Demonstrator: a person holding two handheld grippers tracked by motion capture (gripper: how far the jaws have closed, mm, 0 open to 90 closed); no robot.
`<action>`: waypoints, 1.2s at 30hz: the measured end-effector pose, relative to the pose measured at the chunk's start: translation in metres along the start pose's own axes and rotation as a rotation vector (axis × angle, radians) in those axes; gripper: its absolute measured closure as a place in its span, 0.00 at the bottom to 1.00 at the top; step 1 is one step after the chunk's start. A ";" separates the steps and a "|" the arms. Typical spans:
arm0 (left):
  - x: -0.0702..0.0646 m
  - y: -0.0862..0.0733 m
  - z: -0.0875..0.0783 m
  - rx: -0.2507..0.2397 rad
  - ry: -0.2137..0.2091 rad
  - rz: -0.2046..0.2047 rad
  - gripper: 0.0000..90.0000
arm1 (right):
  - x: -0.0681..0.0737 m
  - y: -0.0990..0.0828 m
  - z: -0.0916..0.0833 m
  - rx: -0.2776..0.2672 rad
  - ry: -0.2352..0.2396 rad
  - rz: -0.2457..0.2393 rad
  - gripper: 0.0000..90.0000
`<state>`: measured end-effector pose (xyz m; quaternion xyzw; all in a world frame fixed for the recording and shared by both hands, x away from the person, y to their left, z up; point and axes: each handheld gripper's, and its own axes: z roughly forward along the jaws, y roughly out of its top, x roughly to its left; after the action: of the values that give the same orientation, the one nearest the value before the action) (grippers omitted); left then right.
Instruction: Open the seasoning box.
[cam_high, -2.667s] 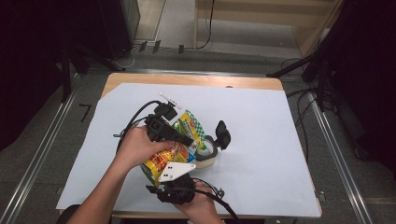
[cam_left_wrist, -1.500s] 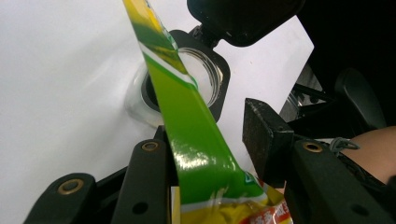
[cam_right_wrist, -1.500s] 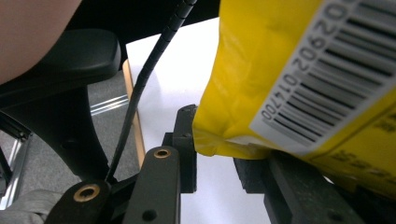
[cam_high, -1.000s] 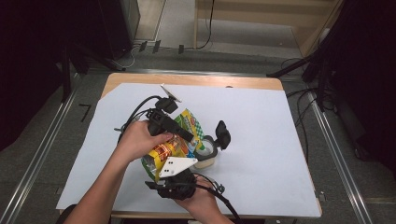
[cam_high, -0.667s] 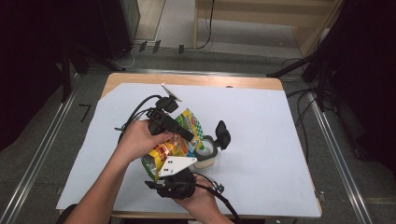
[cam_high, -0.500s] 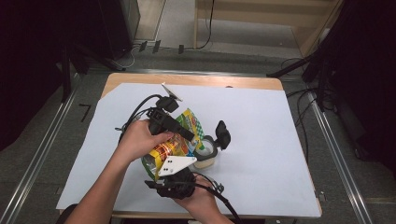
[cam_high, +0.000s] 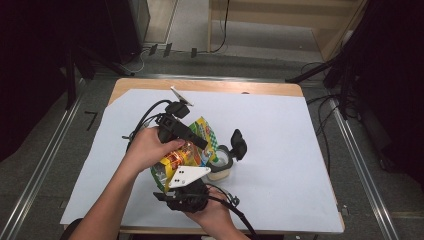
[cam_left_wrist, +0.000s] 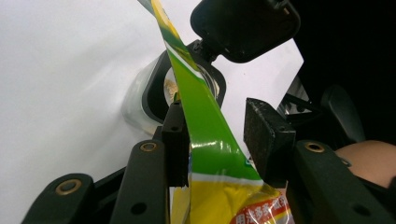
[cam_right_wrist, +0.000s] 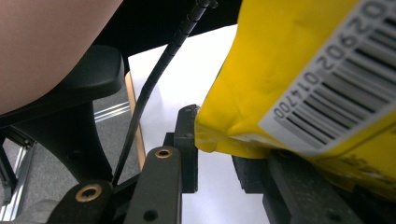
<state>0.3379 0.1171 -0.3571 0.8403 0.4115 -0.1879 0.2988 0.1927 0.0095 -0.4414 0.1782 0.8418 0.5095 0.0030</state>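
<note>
On the bench, we hold a snack bag over an open jar.
At left, our left gripper (cam_high: 192, 137) has its jaws apart around the green top of the snack bag (cam_high: 187, 152), one pad touching, and they have just been opening. The clear jar (cam_high: 220, 165), black flip lid raised, stands just beside. Nearer us, our right gripper (cam_right_wrist: 215, 154) has its jaws closed on the bag's yellow bottom edge.

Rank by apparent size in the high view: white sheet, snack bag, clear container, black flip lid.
1. white sheet
2. snack bag, partly hidden by hand and grippers
3. clear container
4. black flip lid, close to the container; unsure
</note>
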 end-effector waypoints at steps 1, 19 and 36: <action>0.000 0.000 -0.002 -0.003 -0.001 -0.002 0.69 | 0.000 0.000 0.000 -0.003 -0.001 -0.001 0.83; -0.007 0.000 -0.005 -0.026 0.014 0.012 0.72 | 0.002 0.002 0.000 -0.013 -0.003 -0.016 0.83; -0.015 0.000 -0.004 -0.026 0.033 0.026 0.72 | 0.001 0.001 0.004 -0.018 -0.008 -0.005 0.84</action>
<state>0.3290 0.1108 -0.3456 0.8445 0.4079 -0.1646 0.3054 0.1928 0.0136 -0.4419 0.1781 0.8377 0.5162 0.0092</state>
